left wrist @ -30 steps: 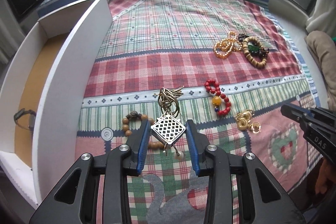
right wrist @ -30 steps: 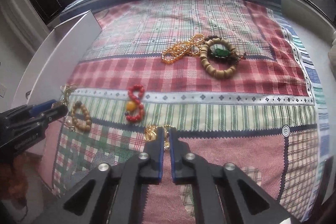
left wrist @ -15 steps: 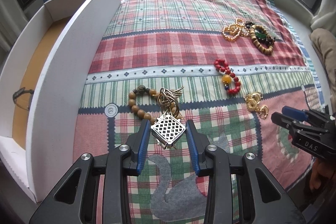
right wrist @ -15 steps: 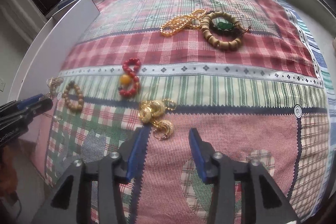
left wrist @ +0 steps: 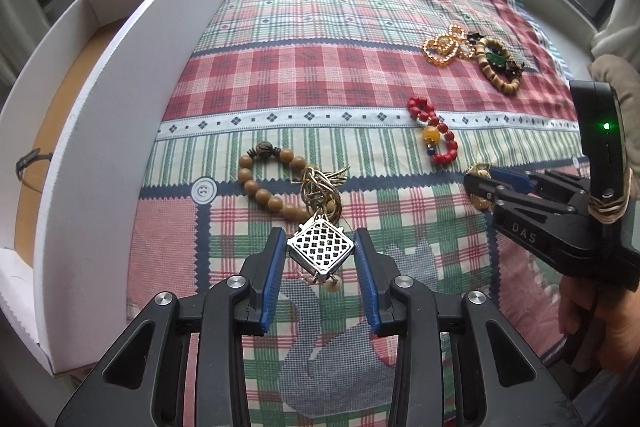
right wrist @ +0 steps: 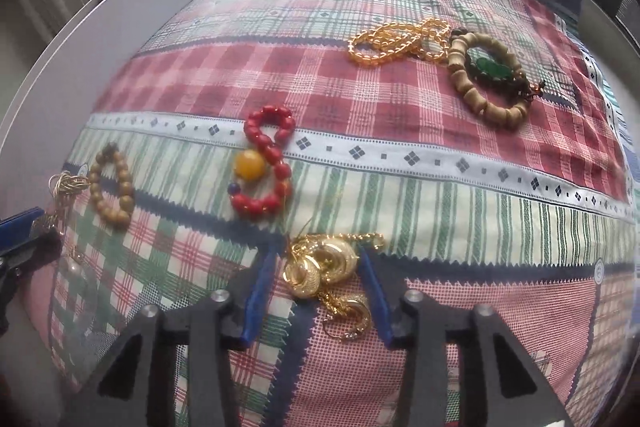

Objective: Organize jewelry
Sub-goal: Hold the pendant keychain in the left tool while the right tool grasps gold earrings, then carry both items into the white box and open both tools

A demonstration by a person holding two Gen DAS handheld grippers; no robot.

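Jewelry lies scattered over a plaid cloth [left wrist: 320, 75] that covers the surface; whether a desk or a bed is under it cannot be told. The left gripper [left wrist: 320, 259] grasps a silver lattice pendant [left wrist: 320, 251] between its blue jaws, as it did a second ago, with the pendant's chain [left wrist: 320, 187] trailing over a wooden bead bracelet [left wrist: 264, 187] near the cloth's left edge. A white box [left wrist: 100, 131] stands just beside that edge, and it is probably where the pieces are meant to go.

The change is on the right. A second ago the right gripper's jaws were nearly together at the gold earrings [right wrist: 328, 271]; now the right gripper [right wrist: 320, 279] has its jaws spread wide on either side of the heap, near the cloth's front edge, holding nothing. That reads as a first pinch that failed or was given up, and a fresh approach with a wider bite.

A red bead bracelet [right wrist: 266, 167] lies midway across the cloth. An amber bead strand [right wrist: 400, 41] touches a pale wooden bracelet [right wrist: 488, 83] toward the far right corner. None of these has been sorted yet, so the task looks to be at an early stage.
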